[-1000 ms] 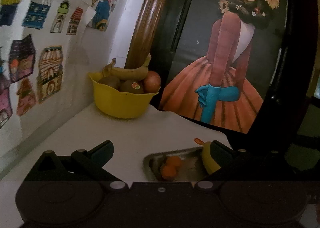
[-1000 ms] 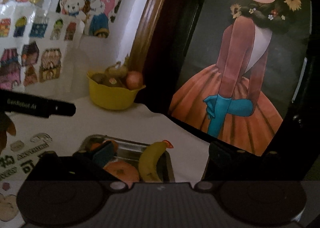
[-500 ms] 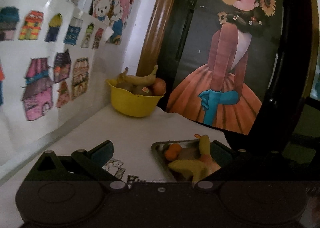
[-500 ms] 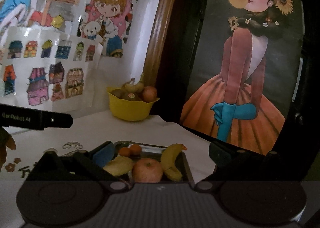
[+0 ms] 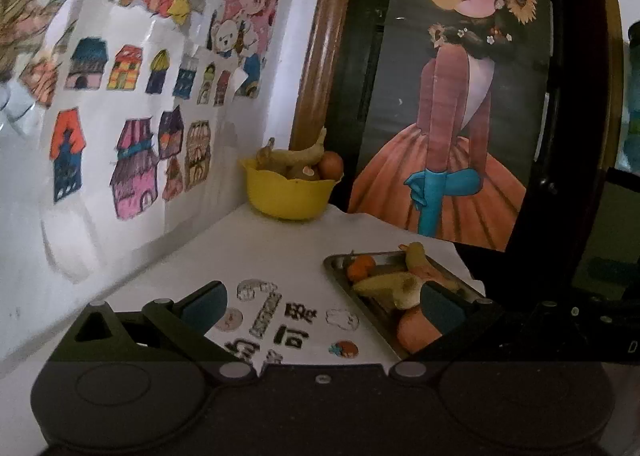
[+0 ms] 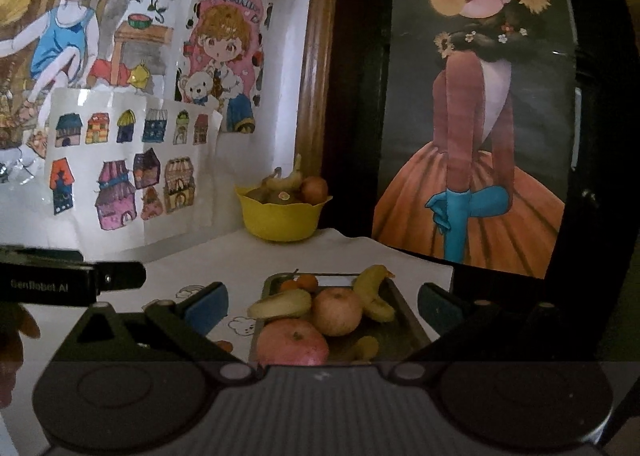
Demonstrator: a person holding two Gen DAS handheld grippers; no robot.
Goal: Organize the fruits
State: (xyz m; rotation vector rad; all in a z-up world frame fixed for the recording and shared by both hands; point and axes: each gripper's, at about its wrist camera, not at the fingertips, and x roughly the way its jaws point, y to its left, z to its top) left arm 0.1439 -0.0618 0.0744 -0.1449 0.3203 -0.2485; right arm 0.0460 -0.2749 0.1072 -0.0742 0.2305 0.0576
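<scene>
— Metal tray (image 6: 404, 312) on the white desk (image 5: 256, 252): what's on it?
— Two apples (image 6: 337, 311), bananas (image 6: 372, 292), small oranges (image 6: 307, 282); maybe more, it's dim.
— And the tongs?
— Left tongs (image 5: 320, 302) and right tongs (image 6: 322, 302) both spread apart, empty.
— Anything behind?
— Yellow bowl (image 6: 280, 217) of fruit by the wall.

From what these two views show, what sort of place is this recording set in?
Probably a home, perhaps a child's corner: hand-coloured cartoon drawings taped to the white wall, a large poster of a girl, and a cloth-covered table bearing a yellow fruit bowl and a metal tray.
</scene>
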